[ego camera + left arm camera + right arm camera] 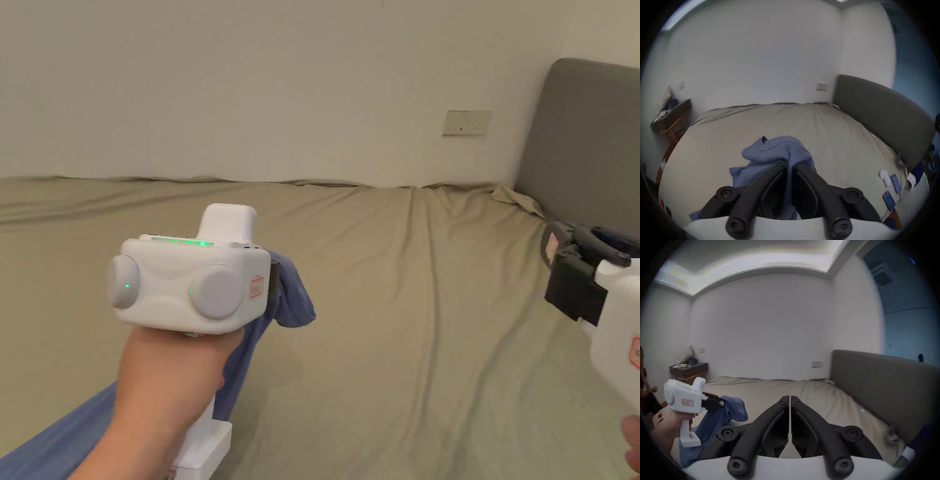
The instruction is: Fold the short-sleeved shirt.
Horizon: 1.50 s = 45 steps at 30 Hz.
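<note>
Head view: blue shirt (284, 300) hangs off the left gripper (270, 284), lifted above the bed (406, 300) over its near left part, with the rest trailing down toward the near left corner. Left gripper view shows both jaws pressed together on a bunched fold of cloth, fabric spilling over and around the tips. Right gripper (790, 400) holds nothing, its jaws drawn in to a hairline gap; it hangs above the right side of the bed, near the grey headboard (883, 386), well apart from the shirt.

Handling, judged: light, limp knit, no stiffness at all; it sags and twists under its own weight. Not fragile, not slippery. A single pinch leaves it roped up, so it needs a second hold, best at a shoulder seam or hem corner, to spread it flat.

Looks: dusty mid-blue, matte, soft creases, one stitched edge showing near the top of the bunch. Which part is pinched I cannot tell.
</note>
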{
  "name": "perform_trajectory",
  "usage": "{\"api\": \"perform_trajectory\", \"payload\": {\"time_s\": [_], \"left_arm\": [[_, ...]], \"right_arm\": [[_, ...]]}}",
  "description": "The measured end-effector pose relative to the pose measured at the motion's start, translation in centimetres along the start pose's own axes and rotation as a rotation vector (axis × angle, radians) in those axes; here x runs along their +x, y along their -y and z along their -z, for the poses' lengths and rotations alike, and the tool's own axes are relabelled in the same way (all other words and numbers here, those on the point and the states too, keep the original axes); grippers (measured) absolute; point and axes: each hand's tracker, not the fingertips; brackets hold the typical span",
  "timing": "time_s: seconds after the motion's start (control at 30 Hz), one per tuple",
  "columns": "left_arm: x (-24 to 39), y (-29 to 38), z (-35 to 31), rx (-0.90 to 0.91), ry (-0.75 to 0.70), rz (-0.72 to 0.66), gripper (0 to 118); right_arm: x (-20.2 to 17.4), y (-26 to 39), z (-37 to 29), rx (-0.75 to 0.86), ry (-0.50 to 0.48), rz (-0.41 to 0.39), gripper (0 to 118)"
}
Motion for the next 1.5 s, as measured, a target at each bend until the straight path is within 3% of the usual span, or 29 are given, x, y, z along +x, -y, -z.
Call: {"api": "perform_trajectory", "payload": {"time_s": [0.13, 0.3, 0.43, 0.47, 0.53, 0.57, 0.6, 0.63, 0.73, 0.77, 0.8, 0.9, 0.97, 1.0, 1.03, 1.07, 1.1, 1.2, 1.37, 1.4, 1.43, 1.47, 1.5], "left_arm": [[10.4, 1.9, 3.4, -0.051, 0.143, 0.079, 0], [20.7, 10.3, 8.3, -0.292, 0.206, 0.154, 0], [26.1, 18.2, 10.6, -0.485, 0.239, 0.236, 1], [26.9, 19.6, 10.8, -0.504, 0.241, 0.257, 8], [27.8, 21.9, 11.4, -0.576, 0.24, 0.294, 108], [27.6, 22.2, 11.6, -0.592, 0.235, 0.311, 118], [27.0, 21.9, 11.5, -0.613, 0.233, 0.331, 115], [25.5, 20.9, 10.4, -0.649, 0.326, 0.226, 115], [20.6, 15.0, 5.8, -0.506, 0.479, -0.089, 115], [18.1, 12.2, 3.5, -0.281, 0.49, -0.071, 115], [15.7, 10.6, 1.0, -0.193, 0.475, -0.091, 115], [8.3, 8.3, -6.9, -0.04, 0.318, -0.061, 116], [3.7, 8.7, -12.0, 0.047, 0.042, -0.013, 111], [1.9, 9.8, -14.0, 0.061, -0.074, -0.011, 81], [0.1, 11.0, -15.5, 0.031, -0.178, -0.021, 26], [-1.3, 12.2, -16.3, -0.012, -0.242, -0.043, 0], [-2.5, 14.0, -17.6, -0.051, -0.316, -0.068, 0], [-6.1, 17.4, -18.4, -0.143, -0.191, -0.261, 0], [-11.2, 17.8, -13.5, -0.181, -0.286, -0.205, 0], [-12.0, 17.7, -11.9, -0.184, -0.286, -0.201, 39], [-13.3, 17.9, -9.5, -0.186, -0.288, -0.194, 97], [-14.7, 18.1, -7.0, -0.188, -0.29, -0.188, 118], [-16.3, 18.3, -3.6, -0.191, -0.293, -0.181, 118]], "right_arm": [[7.2, -0.5, -4.8, 0.013, 0.147, -0.018, 4], [12.1, 0.5, -8.9, -0.007, 0.25, -0.057, 4], [13.8, 1.9, -9.3, -0.052, 0.243, -0.052, 4], [14.0, 2.2, -9.2, -0.065, 0.233, -0.046, 4], [14.1, 2.6, -9.2, -0.084, 0.213, -0.042, 4], [14.1, 2.7, -9.1, -0.089, 0.2, -0.04, 4], [14.0, 2.7, -9.1, -0.095, 0.186, -0.036, 4], [13.9, 2.8, -9.1, -0.099, 0.169, -0.033, 4], [13.5, 2.9, -9.1, -0.084, 0.112, -0.006, 4], [13.2, 2.9, -9.0, -0.077, 0.087, 0.011, 4], [12.9, 3.0, -8.9, -0.069, 0.062, 0.03, 4], [11.5, 3.7, -7.8, -0.084, -0.027, 0.074, 4], [9.8, 4.6, -6.9, -0.109, -0.085, 0.082, 4], [8.7, 5.2, -6.4, -0.121, -0.122, 0.083, 4], [7.5, 5.9, -5.9, -0.135, -0.156, 0.082, 4], [6.4, 6.5, -5.4, -0.151, -0.185, 0.083, 4], [5.1, 7.2, -4.9, -0.172, -0.214, 0.089, 4], [1.7, 8.9, -3.0, -0.235, -0.315, 0.118, 4], [-2.5, 10.0, -0.5, -0.275, -0.399, 0.102, 4], [-2.9, 10.3, 0.0, -0.283, -0.412, 0.103, 4], [-3.2, 10.7, 0.5, -0.293, -0.424, 0.103, 4], [-3.4, 11.1, 1.0, -0.306, -0.43, 0.1, 4], [-3.5, 11.7, 1.6, -0.329, -0.425, 0.089, 4]]}}
